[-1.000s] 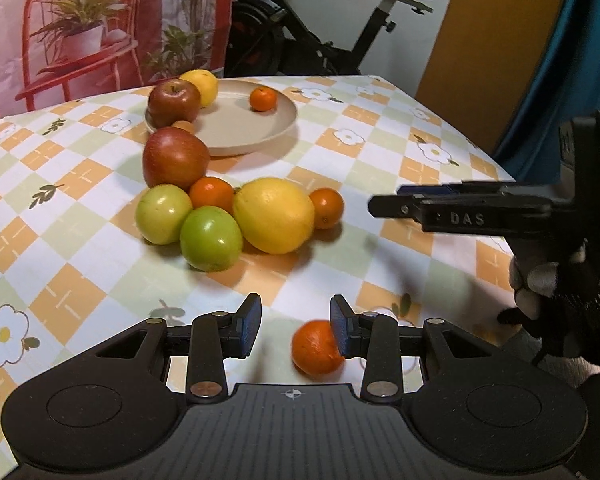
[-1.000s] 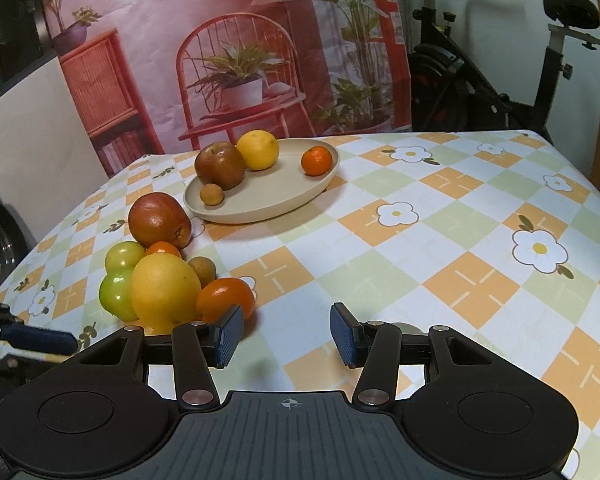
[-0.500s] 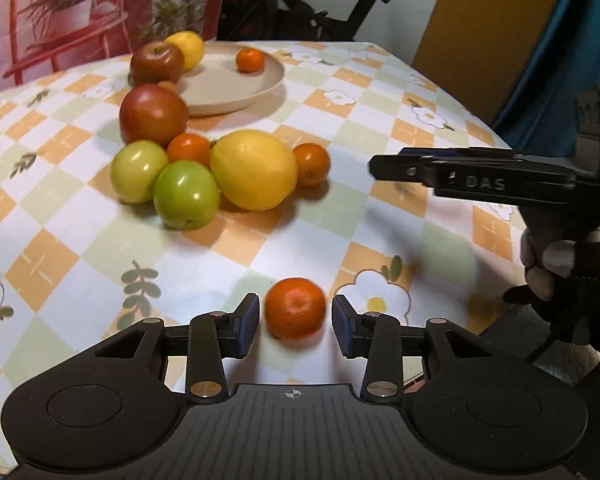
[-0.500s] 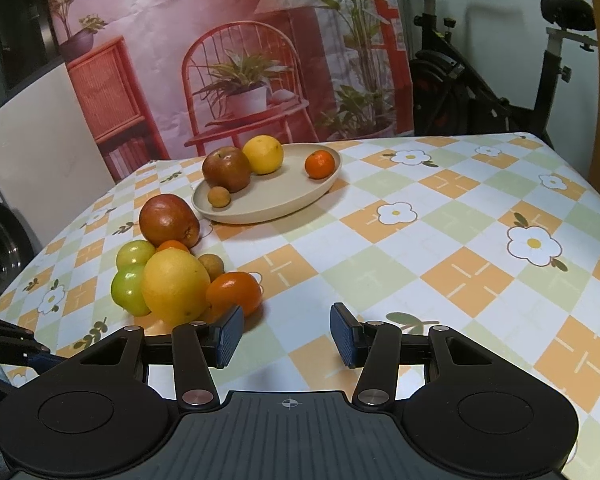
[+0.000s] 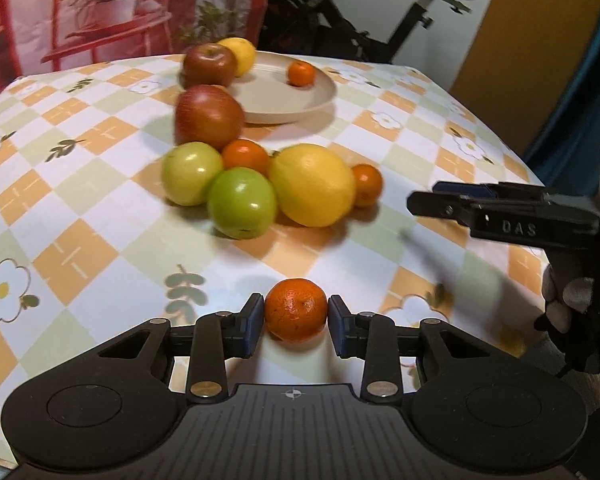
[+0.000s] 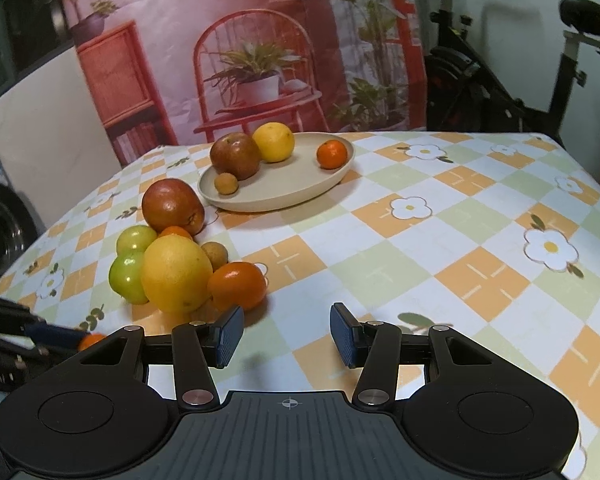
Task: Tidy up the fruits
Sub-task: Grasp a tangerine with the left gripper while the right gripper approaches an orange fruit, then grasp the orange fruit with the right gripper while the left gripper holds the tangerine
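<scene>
My left gripper [image 5: 296,322] is shut on a small mandarin [image 5: 296,309], its pads touching both sides, above the tablecloth near the front edge. Beyond it lies a fruit cluster: a large lemon [image 5: 312,190], two green apples [image 5: 242,203], a red apple [image 5: 208,116] and small oranges [image 5: 366,184]. A beige plate [image 5: 284,98] behind holds a red apple, a yellow citrus and a mandarin [image 5: 301,73]. My right gripper [image 6: 287,334] is open and empty, just right of the cluster's orange [image 6: 238,286]; it also shows at the right of the left wrist view [image 5: 500,214].
The table has a checked flower tablecloth [image 6: 440,240]. The plate [image 6: 284,188] also holds a small brown fruit [image 6: 225,183]. An exercise bike [image 6: 500,68] and a printed backdrop stand behind the table. The table's right edge is close to my right gripper.
My left gripper closed its pads onto the mandarin, which now sits between the fingertips. The left view rose and tilted slightly. My right gripper moved a little closer to the fruit cluster.
</scene>
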Available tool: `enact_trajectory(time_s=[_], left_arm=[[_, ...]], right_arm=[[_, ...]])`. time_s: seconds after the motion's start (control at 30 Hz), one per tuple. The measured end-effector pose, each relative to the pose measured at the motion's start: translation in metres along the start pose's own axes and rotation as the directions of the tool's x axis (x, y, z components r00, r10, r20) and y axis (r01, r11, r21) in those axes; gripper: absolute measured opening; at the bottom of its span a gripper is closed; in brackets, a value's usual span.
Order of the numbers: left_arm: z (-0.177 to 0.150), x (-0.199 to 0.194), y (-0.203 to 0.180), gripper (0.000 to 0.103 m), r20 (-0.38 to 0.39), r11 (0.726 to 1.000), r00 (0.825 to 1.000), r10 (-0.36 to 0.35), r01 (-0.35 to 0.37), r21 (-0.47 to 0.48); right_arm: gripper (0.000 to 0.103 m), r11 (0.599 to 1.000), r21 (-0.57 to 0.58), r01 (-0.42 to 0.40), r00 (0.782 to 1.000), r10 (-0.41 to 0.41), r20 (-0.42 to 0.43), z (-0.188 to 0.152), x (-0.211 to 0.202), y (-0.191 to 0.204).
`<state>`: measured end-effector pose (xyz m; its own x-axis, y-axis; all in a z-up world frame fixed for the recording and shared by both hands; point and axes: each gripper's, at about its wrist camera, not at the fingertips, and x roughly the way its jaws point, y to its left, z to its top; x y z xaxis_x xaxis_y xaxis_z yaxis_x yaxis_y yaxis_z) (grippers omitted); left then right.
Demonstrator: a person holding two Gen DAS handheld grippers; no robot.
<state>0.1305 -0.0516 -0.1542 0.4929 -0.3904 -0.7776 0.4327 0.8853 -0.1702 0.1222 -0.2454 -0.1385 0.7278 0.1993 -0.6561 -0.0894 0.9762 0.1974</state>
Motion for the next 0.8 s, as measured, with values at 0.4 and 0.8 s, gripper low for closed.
enact_trajectory(time_s=[0.4,0.8], left_arm=[[0.0,0.001,0.004,0.037,0.023,1.0,1.0,0.012,-0.011,-0.018],[0.001,0.008,0.004,0.037,0.014,1.0,1.0,0.003,-0.003,-0.012]], right_arm=[[0.046,0.952,-0.284,-0.117,0.993,0.122,-0.002,0.017,0.026,0.014],[0.042,0.915,-0.346,-0.207,0.978,0.193,-0.076,0.019,0.047,0.018]])
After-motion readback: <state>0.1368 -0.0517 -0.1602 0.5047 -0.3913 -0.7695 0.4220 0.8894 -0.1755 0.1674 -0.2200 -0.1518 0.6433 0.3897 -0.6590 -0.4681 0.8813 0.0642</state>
